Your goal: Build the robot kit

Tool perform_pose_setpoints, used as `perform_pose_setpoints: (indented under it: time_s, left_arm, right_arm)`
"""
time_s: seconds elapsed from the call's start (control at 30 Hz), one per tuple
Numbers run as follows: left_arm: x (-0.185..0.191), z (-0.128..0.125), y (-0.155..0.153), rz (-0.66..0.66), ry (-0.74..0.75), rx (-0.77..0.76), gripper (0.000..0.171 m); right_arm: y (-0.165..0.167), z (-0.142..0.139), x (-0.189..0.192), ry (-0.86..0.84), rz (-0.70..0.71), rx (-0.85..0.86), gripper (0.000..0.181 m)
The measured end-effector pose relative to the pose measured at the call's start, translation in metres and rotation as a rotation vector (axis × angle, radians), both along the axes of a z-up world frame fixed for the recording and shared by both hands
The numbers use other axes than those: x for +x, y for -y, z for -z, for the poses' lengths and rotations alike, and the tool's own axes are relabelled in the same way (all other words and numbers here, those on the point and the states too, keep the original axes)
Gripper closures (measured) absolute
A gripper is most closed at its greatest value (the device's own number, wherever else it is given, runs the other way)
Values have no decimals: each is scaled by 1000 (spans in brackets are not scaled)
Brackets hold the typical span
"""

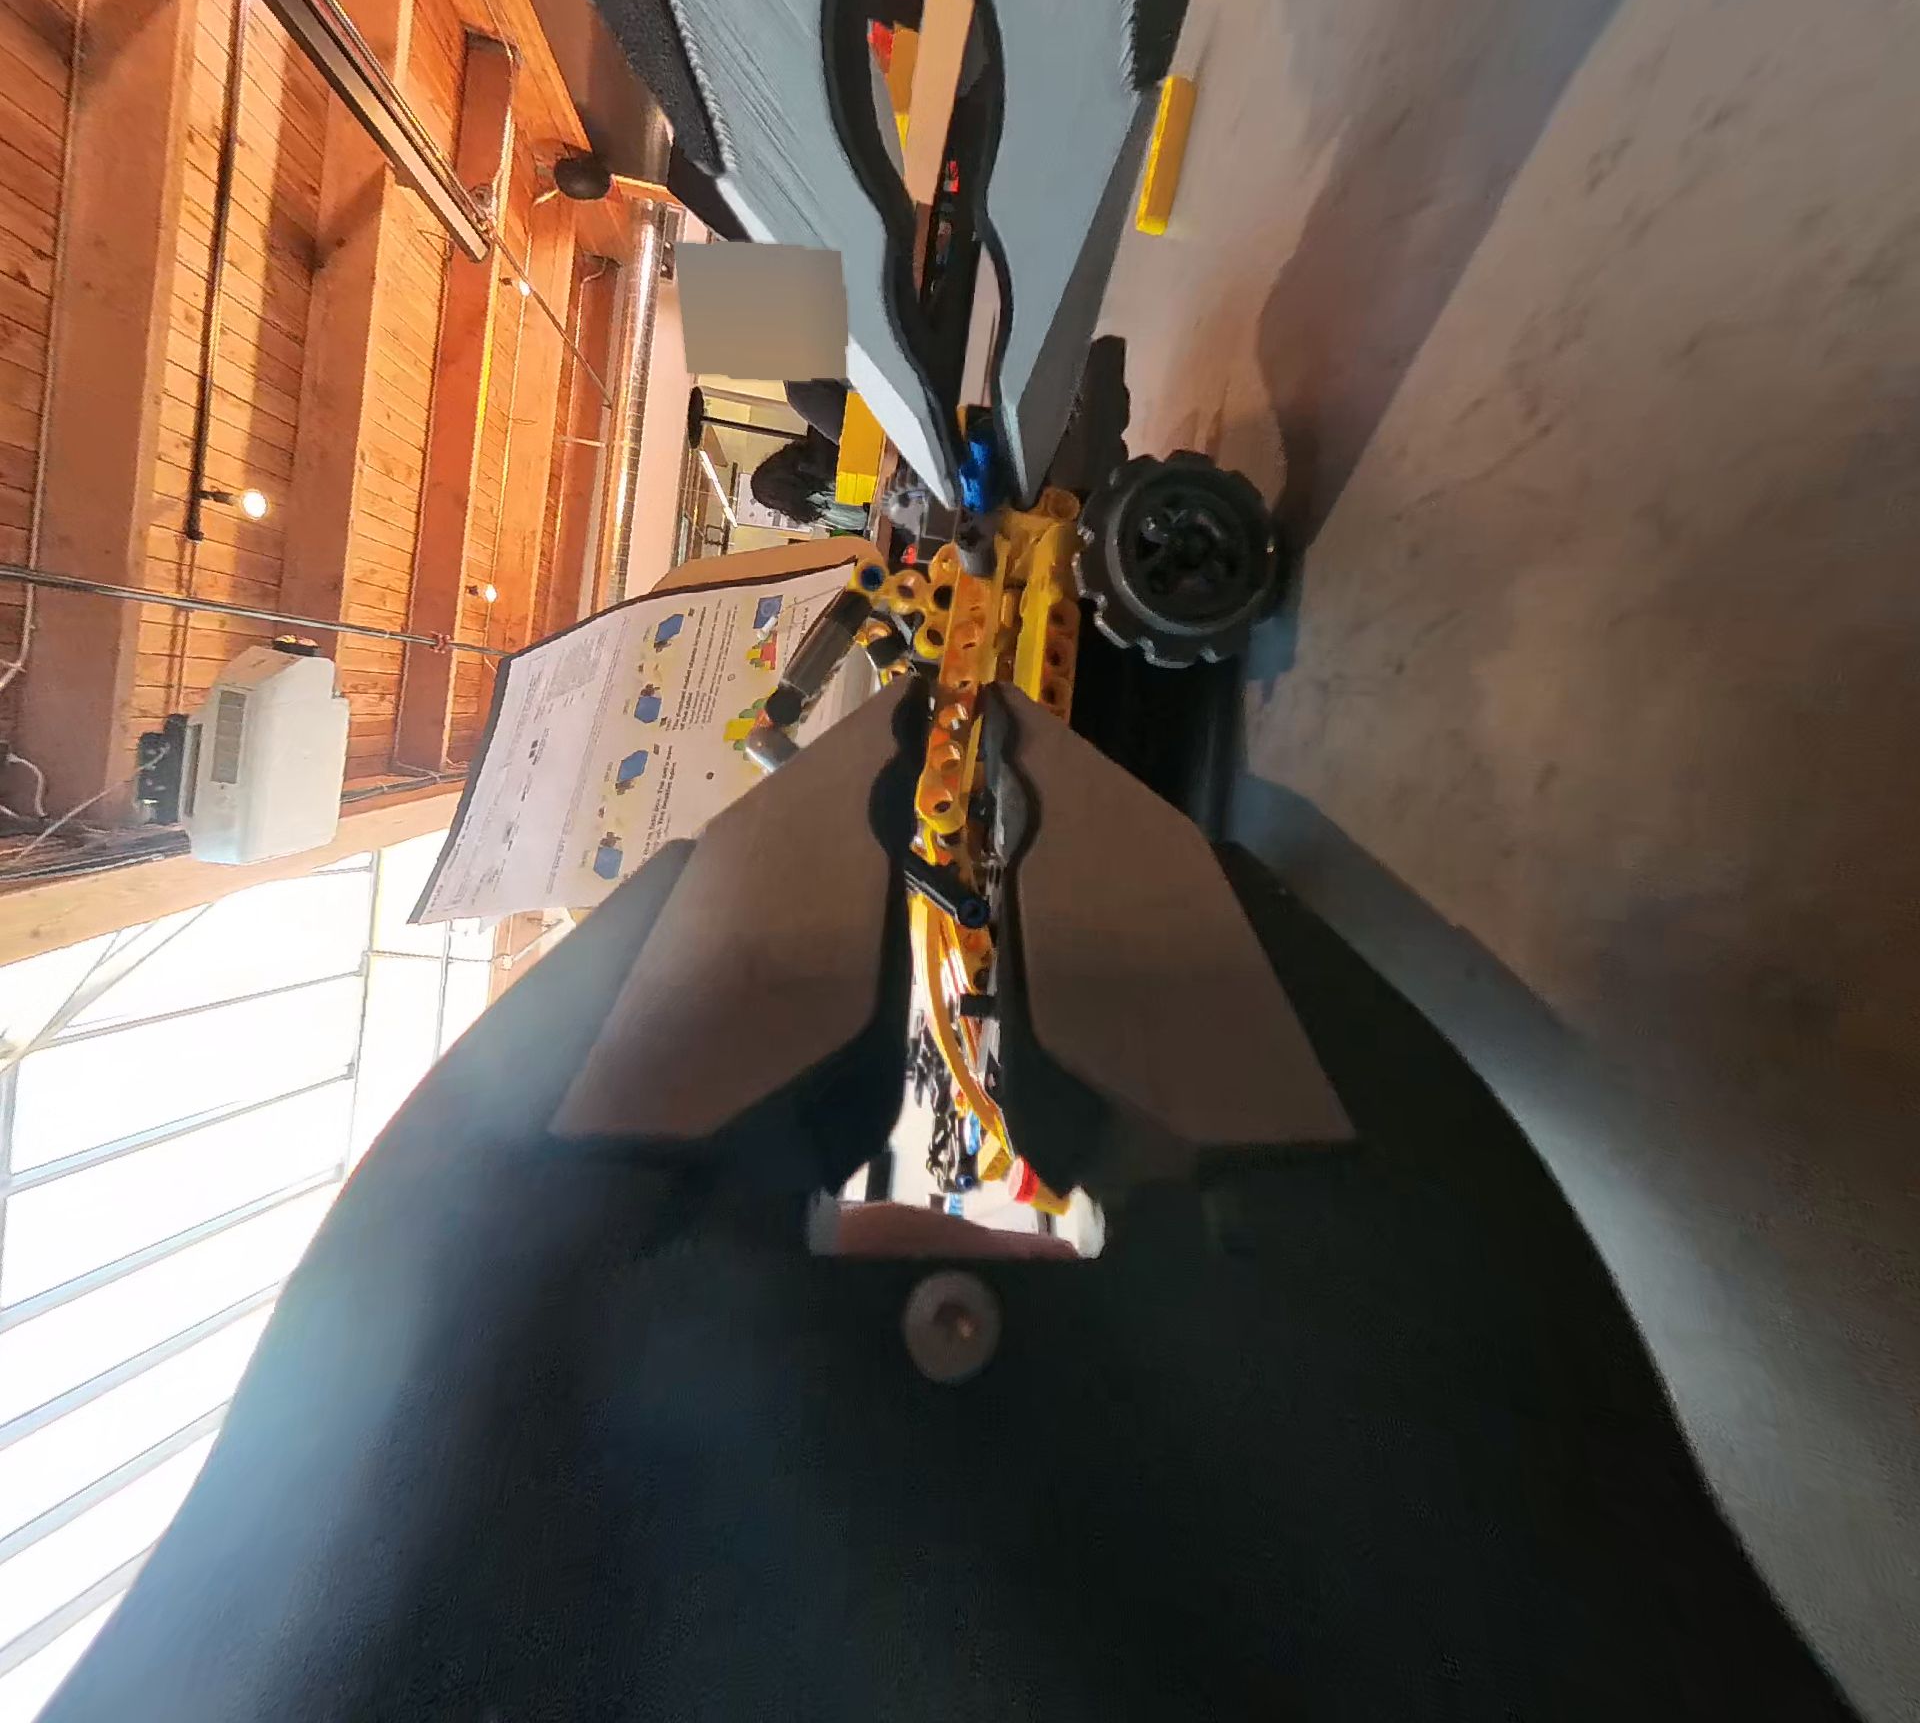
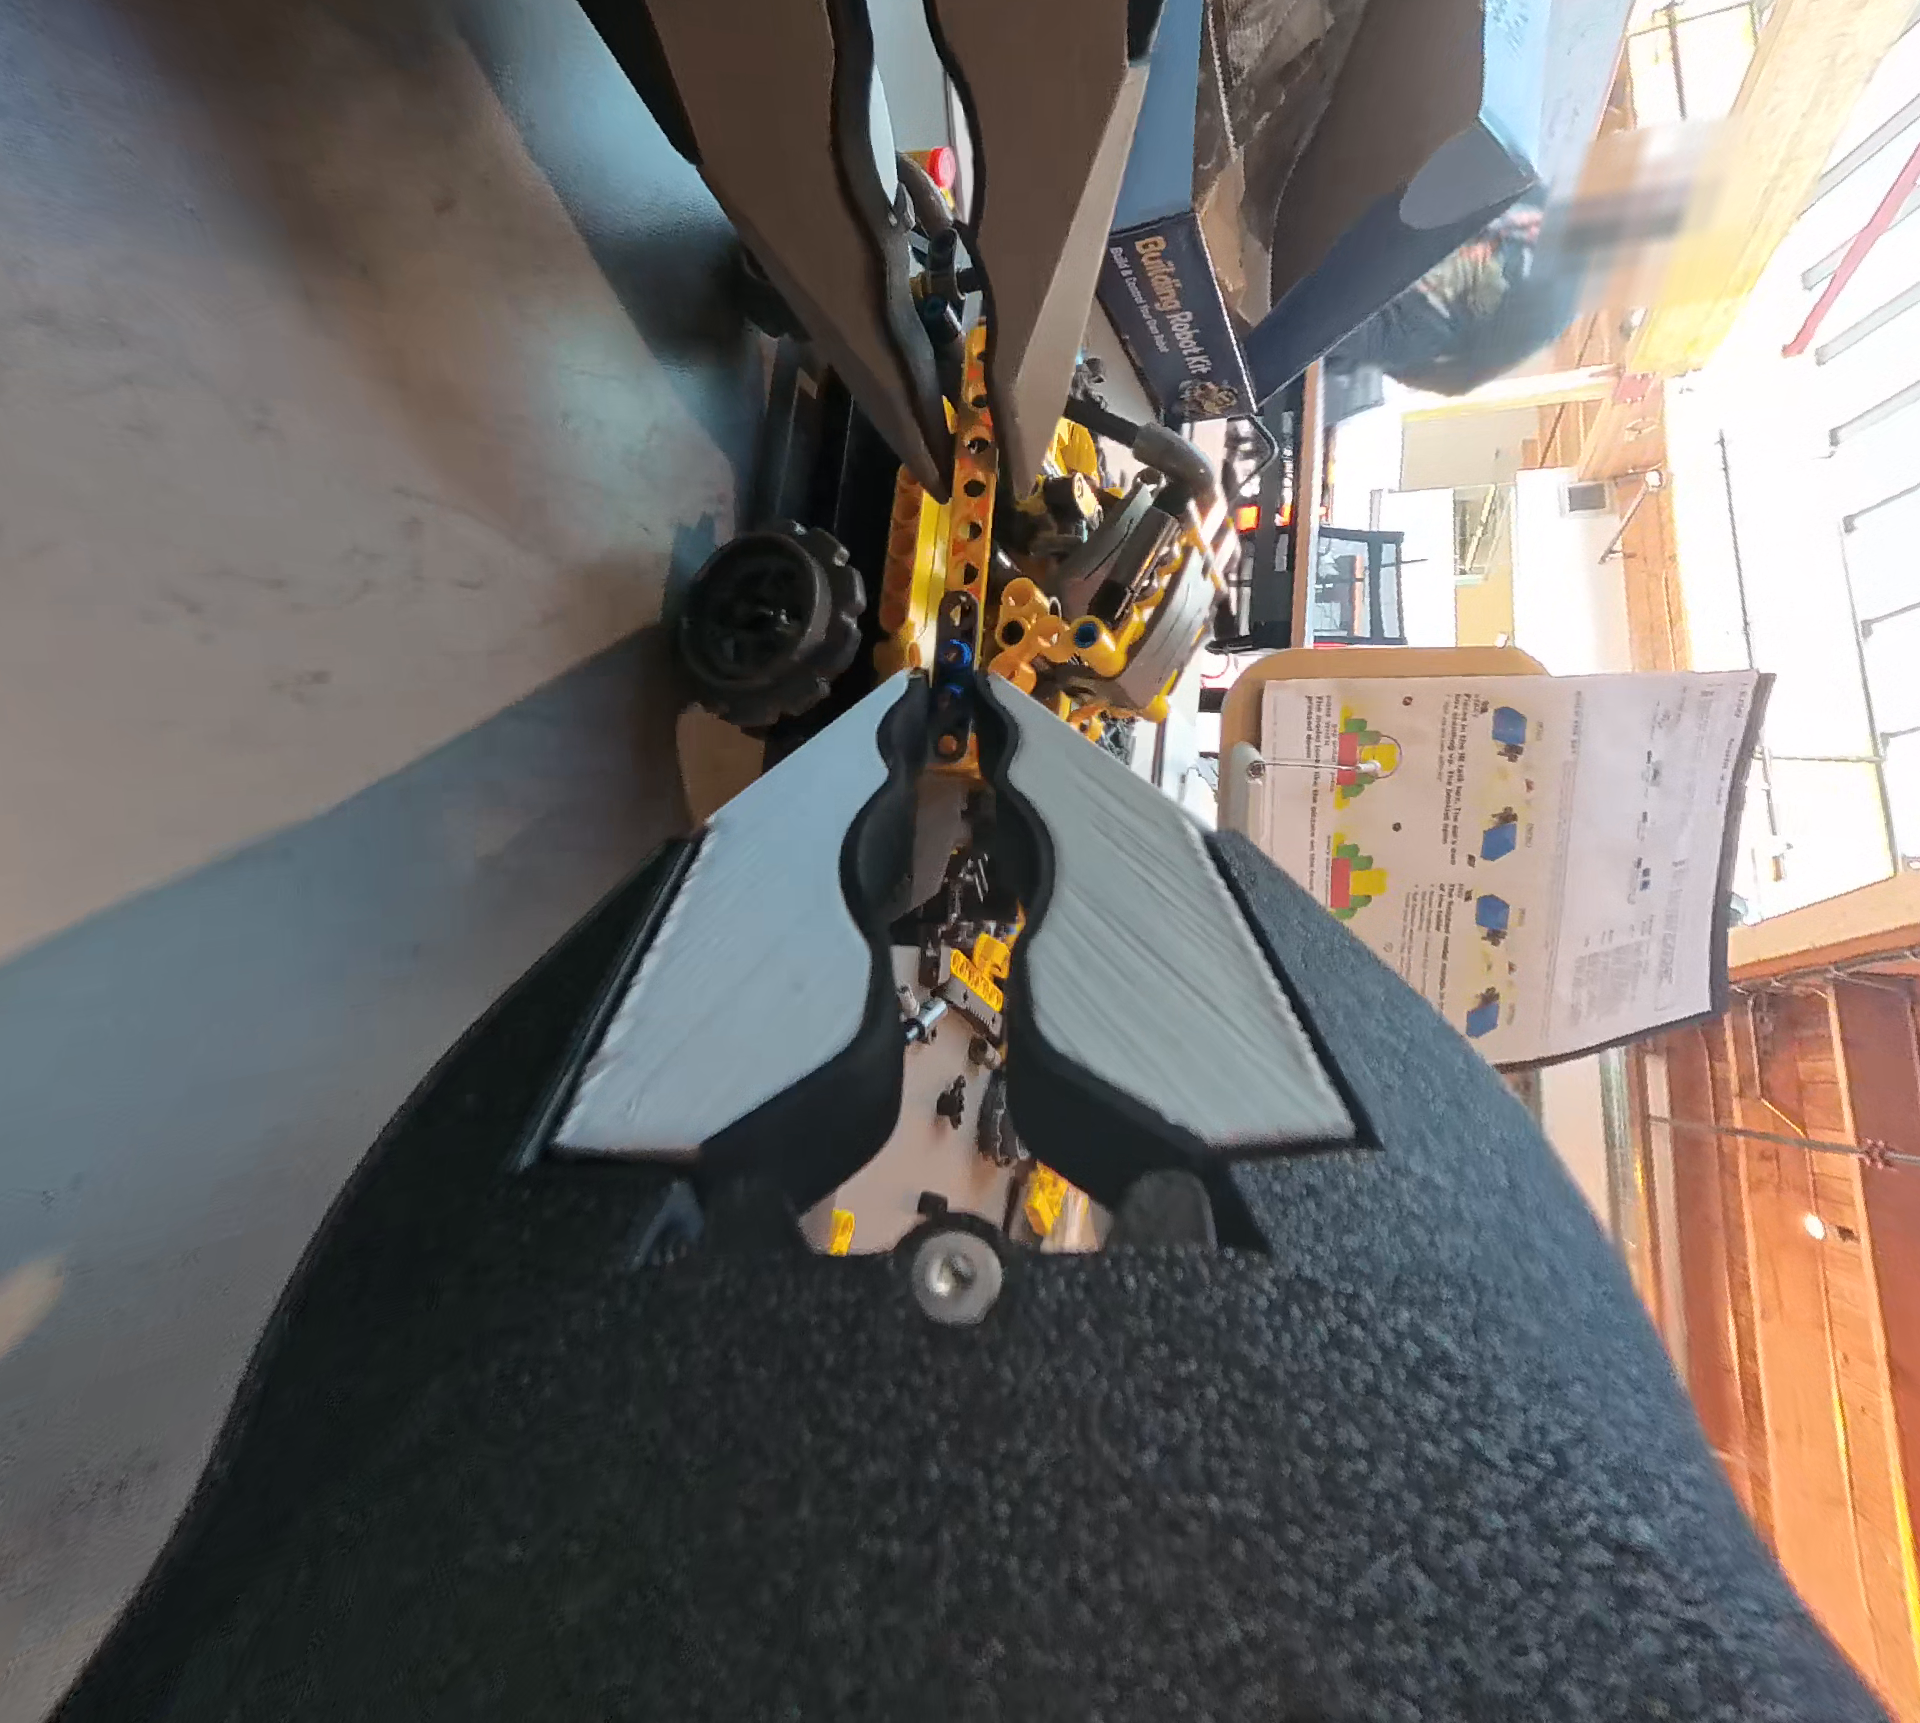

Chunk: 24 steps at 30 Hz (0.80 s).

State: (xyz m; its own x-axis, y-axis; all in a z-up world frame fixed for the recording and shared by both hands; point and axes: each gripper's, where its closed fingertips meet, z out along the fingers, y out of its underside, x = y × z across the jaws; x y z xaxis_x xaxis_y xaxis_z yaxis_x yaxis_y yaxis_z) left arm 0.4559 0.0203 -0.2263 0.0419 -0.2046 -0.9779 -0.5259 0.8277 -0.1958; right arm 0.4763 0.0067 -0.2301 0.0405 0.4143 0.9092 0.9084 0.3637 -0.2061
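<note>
A yellow brick-built vehicle model [image 1: 982, 624] with a black knobbly wheel [image 1: 1179, 556] is held between both grippers above the grey table [image 1: 1558, 530]. My left gripper [image 1: 948, 707], with brown fingers, is shut on a yellow holed beam of the model. My right gripper [image 1: 982, 489], with grey fingers, comes in from the opposite side and pinches a part with blue pins. In the right wrist view the right gripper [image 2: 951, 691] is shut on a dark beam with blue pins on the model [image 2: 961, 551]. The left gripper [image 2: 977, 484] faces it, and the wheel [image 2: 774, 624] is to the left.
A printed instruction sheet [image 1: 644, 738] stands behind the model, also in the right wrist view [image 2: 1507, 852]. A loose yellow brick [image 1: 1164, 156] lies on the table. A dark blue kit box [image 2: 1174, 312] stands near the model. Small loose parts lie on a white surface [image 2: 945, 1154]. My two grippers' fingertips are within a few centimetres of each other.
</note>
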Motion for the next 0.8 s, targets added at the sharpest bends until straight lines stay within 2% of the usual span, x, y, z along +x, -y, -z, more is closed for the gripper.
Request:
perform_pose_setpoints:
  time_s: [0.13,0.23,0.27,0.4,0.8]
  left_arm:
    - [2,0,-1,-10,-9,-15,167]
    - [2,2,-4,-32,-33,-5,168]
    - [2,2,-5,-36,-35,2,167]
    - [1,-1,-4,-37,-22,-6,168]
    - [1,-4,-2,-4,-29,42,168]
  right_arm:
    - [2,-2,2,4,34,51,173]
    - [2,5,1,-5,36,29,170]
    - [3,6,1,-24,36,9,164]
    - [5,1,-4,-86,29,-20,160]
    - [5,-3,-11,-89,24,33,164]
